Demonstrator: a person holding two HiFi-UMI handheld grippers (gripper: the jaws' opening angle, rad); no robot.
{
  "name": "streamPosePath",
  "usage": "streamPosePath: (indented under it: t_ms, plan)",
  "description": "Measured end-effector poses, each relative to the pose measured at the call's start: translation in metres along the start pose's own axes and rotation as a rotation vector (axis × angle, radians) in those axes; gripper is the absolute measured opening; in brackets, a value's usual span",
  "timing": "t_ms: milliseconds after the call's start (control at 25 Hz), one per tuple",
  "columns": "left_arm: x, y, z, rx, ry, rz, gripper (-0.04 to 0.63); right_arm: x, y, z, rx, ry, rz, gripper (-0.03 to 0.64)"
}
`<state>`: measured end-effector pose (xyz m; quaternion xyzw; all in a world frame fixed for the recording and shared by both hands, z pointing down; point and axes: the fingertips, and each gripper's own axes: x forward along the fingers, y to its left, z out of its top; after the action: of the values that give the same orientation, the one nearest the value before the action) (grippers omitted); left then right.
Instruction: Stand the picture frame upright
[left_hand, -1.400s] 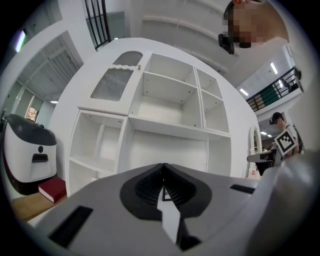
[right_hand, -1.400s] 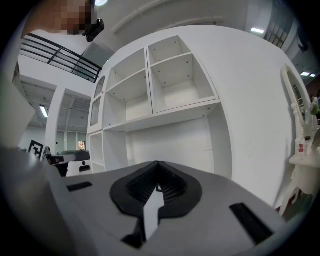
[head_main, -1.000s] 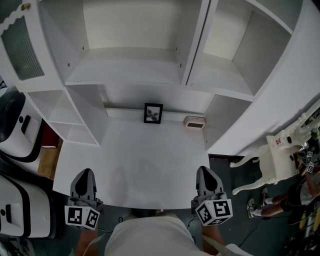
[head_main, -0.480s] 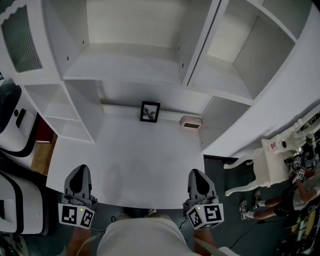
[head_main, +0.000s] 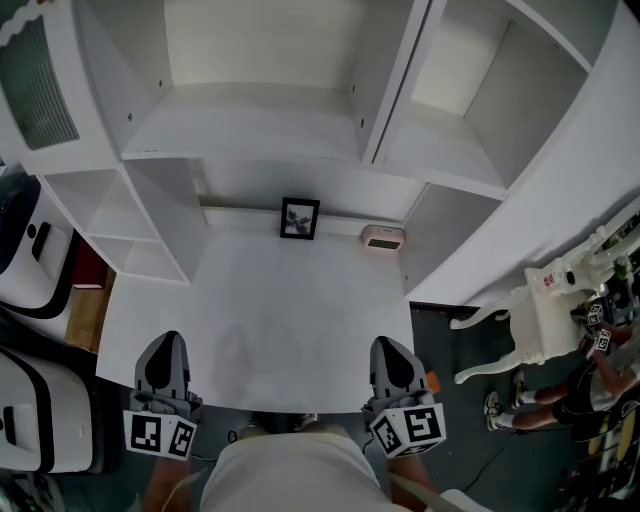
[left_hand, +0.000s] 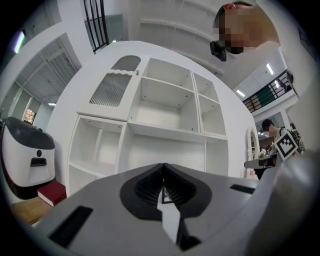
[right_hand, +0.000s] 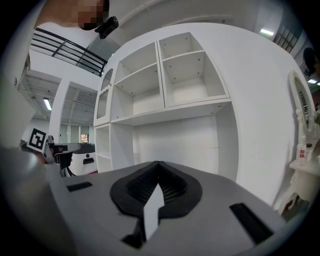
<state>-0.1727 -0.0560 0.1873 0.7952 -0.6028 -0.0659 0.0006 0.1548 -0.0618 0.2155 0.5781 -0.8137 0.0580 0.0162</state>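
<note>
Picture frame (head_main: 300, 218) is standing upright at the very back of the desk (head_main: 280, 310), its black border facing the person and its back resting against the rear wall, roughly midway along the desk's back edge. Just to its right, also at the back of the desk, a small pale pink box (head_main: 384, 238) is sitting apart from it.

White shelving (head_main: 250, 130) is rising above and on both sides of the desk, so the frame is sitting in the recess under its lowest shelf. A door with a ribbed panel (head_main: 38, 90) is closing the upper compartment above the desk's left end.

At the near left corner of the desk the left gripper (head_main: 166, 350) is hovering with its jaws pressed fully together and nothing between them. At the near right corner the right gripper (head_main: 390, 352) is doing the same, jaws closed and gripping nothing. Both are pointing about level toward the shelving, well apart from the frame, with bare desk lying between them and it.

Left of the desk, white and black machines (head_main: 30, 260) are standing on the floor, with a red book (left_hand: 52, 192) lying beside them. Right of the desk, an ornate white chair (head_main: 530, 320) is standing, and a person (head_main: 590, 385) is sitting beyond it.
</note>
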Motion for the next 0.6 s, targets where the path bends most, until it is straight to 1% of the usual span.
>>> streamPosePath:
  t_ms: [600]
  plan:
    - [-0.0087, 0.0009, -0.0034, -0.013, -0.004, 0.009, 0.018, 0.0004, 0.0078, 0.001, -0.012, -0.013, 0.022, 0.009]
